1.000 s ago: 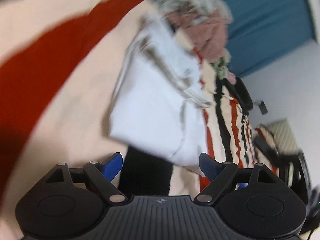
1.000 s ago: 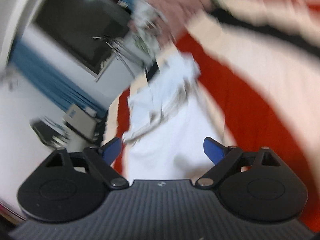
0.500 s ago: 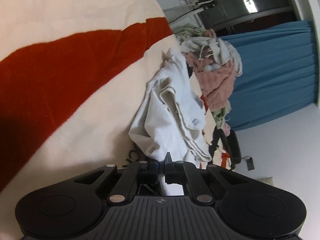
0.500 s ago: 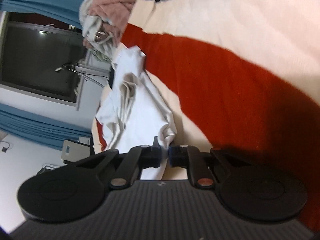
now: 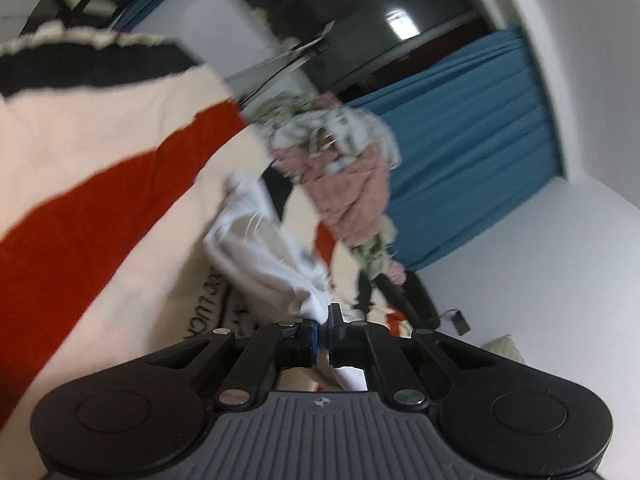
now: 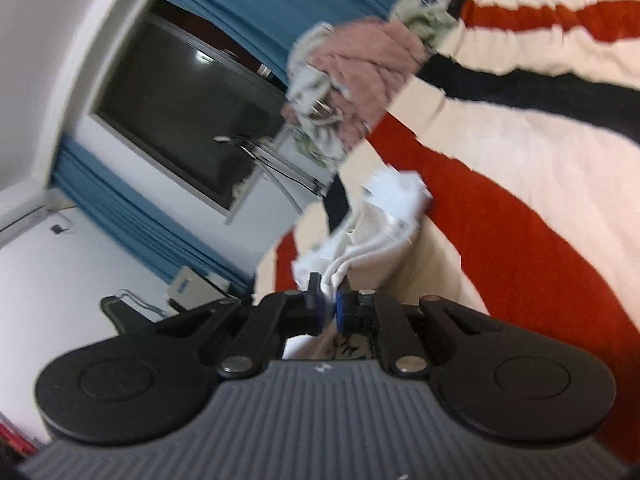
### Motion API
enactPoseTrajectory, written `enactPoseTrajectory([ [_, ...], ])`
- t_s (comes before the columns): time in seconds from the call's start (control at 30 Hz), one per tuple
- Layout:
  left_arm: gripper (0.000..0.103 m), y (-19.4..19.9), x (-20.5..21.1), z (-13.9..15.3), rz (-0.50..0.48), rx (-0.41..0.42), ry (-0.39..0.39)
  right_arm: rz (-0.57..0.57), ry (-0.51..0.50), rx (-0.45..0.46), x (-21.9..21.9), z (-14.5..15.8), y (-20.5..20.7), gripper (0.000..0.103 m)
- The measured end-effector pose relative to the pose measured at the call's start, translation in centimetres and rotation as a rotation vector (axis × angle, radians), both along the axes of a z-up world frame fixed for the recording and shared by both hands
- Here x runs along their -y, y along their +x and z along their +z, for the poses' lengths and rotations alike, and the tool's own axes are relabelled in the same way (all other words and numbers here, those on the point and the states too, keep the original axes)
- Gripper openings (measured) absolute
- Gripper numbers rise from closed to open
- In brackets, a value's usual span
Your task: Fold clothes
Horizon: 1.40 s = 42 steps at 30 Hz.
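Observation:
A white garment (image 5: 260,256) lies crumpled on a striped cream, red and black blanket (image 5: 80,184). My left gripper (image 5: 323,330) is shut on the near edge of the garment and lifts it. In the right wrist view the same white garment (image 6: 384,216) stretches away from my right gripper (image 6: 329,309), which is shut on another part of its edge. Both views are tilted and blurred.
A heap of clothes, pink and grey-green (image 5: 344,168), sits on the blanket just beyond the garment; it also shows in the right wrist view (image 6: 352,80). Blue curtains (image 5: 472,136), a dark window (image 6: 176,112) and white walls lie behind. A black chair (image 5: 412,296) stands near the blanket's edge.
Both grippers went from open to shut on the white garment's edge, then lifted and tilted. The garment now rises off the blanket and the room is more in view.

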<state>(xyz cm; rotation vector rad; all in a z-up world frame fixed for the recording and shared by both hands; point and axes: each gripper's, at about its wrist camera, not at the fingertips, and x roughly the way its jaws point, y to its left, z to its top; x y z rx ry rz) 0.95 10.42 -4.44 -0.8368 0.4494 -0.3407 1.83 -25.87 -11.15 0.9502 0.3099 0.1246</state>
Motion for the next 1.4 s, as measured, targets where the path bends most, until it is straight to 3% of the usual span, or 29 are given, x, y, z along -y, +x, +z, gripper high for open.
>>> enactPoseTrajectory([
  [0.17, 0.004, -8.3, 0.6, 1.1, 0.005, 0.049, 0.027, -0.021, -0.061, 0.060, -1.1, 1.0, -8.4, 0.009],
  [0.3, 0.004, -6.7, 0.8, 2.3, -0.005, 0.027, 0.029, -0.018, -0.107, 0.054, -1.7, 0.7, -11.6, 0.009],
  [0.43, 0.004, -4.2, 1.1, 3.5, -0.017, 0.001, 0.032, -0.041, -0.087, 0.034, -1.4, 0.6, -10.5, 0.009],
  [0.53, 0.005, -2.3, 1.3, 4.4, -0.026, -0.018, 0.033, -0.034, -0.047, 0.013, -0.8, 1.6, -8.1, 0.009],
  [0.67, 0.005, 0.2, 1.6, 5.6, -0.038, -0.044, 0.036, -0.040, -0.051, -0.020, 0.1, 3.7, -1.3, 0.009],
  [0.77, 0.005, 6.5, 2.6, 5.9, -0.013, -0.090, 0.069, -0.030, -0.054, -0.095, 0.7, 4.0, 5.7, 0.009],
  [0.83, 0.005, 10.1, 2.9, 4.4, 0.004, -0.108, 0.087, -0.012, -0.083, -0.153, 0.9, 3.3, 10.7, 0.009],
  [1.0, 0.005, 16.7, 2.8, -0.7, 0.027, -0.134, 0.096, 0.039, -0.089, -0.217, 1.3, -0.9, 17.3, 0.009],
  [1.1, 0.005, 19.2, 2.8, -2.5, 0.008, -0.140, 0.090, 0.048, -0.077, -0.219, 1.6, -3.4, 18.7, 0.009],
  [1.33, 0.008, 22.8, 4.4, -2.8, -0.050, -0.060, 0.223, 0.045, -0.086, -0.172, 2.9, -4.1, 21.7, 0.011],
  [1.37, 0.010, 23.0, 4.4, -3.0, -0.058, -0.071, 0.230, 0.058, -0.100, -0.181, 2.8, -4.1, 21.9, 0.011],
  [1.4, 0.028, 23.3, 4.4, -3.1, -0.065, -0.085, 0.236, 0.071, -0.115, -0.191, 2.8, -4.1, 22.2, 0.017],
])
